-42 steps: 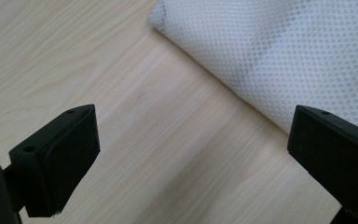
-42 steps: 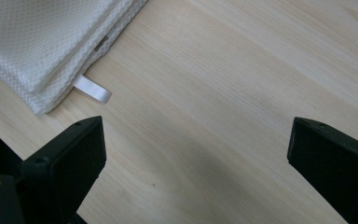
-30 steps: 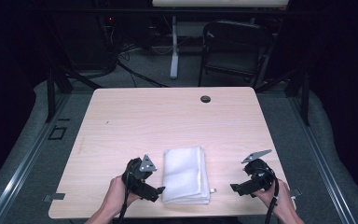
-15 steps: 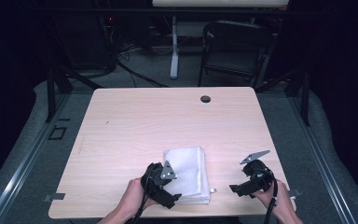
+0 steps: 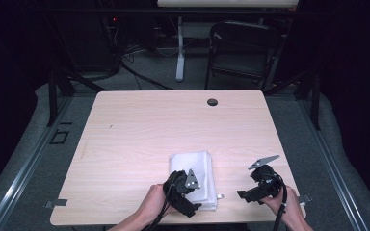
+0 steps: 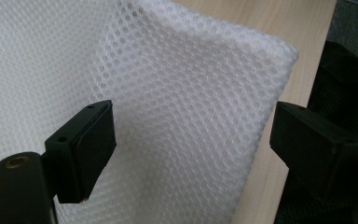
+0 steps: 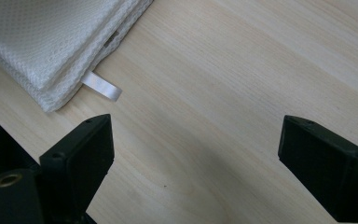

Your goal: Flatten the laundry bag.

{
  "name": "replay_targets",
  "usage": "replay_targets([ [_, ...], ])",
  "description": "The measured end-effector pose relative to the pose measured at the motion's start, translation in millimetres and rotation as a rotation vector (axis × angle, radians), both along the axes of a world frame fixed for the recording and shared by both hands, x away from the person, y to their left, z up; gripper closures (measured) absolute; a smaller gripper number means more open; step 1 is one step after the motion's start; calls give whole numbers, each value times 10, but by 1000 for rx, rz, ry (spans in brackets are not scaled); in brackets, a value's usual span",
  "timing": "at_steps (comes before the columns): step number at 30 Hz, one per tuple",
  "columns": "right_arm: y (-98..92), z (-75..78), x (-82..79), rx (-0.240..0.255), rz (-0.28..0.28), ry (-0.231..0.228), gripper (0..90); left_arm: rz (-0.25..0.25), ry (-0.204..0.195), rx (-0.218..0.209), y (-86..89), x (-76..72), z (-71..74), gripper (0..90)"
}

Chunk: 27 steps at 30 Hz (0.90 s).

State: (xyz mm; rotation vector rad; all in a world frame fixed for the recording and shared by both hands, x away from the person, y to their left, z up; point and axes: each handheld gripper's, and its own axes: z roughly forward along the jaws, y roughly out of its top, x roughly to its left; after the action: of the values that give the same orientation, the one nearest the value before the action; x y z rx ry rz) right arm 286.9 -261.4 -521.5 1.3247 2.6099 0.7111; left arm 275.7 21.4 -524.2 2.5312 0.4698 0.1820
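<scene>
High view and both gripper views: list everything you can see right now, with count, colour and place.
folded mesh cloth: one, white, near edge of the table, between the two grippers
ribbon tab: one, white, sticking out of the cloth's edge towards the right gripper
table: one, light wood, centre of the room
cable hole cap: one, black, far side of the table
folding chair: one, dark, behind the table
left gripper: one, black, jaws open over the cloth's near corner, just been closing, pads not pressing
right gripper: one, black, jaws open over bare table, right of the cloth
</scene>
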Motion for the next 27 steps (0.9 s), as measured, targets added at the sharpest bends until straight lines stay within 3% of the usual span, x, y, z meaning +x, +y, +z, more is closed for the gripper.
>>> replay_targets([
  [4,10,-14,2,15,3,8,102,6,-1,10,-81,34,-45,185],
  [6,19,-15,-1,14,1,12,104,8,6,33,-134,35,-106,189],
  [7,20,-14,2,-13,4,11,107,4,9,41,-159,37,-136,204],
  [12,35,-28,-3,3,7,19,109,-9,12,83,-249,49,-251,264],
  [21,60,-34,-8,-9,32,23,128,-22,-4,84,-252,43,-289,333],
  [27,75,-41,-11,-4,39,25,133,-45,20,62,-220,72,-277,435],
])
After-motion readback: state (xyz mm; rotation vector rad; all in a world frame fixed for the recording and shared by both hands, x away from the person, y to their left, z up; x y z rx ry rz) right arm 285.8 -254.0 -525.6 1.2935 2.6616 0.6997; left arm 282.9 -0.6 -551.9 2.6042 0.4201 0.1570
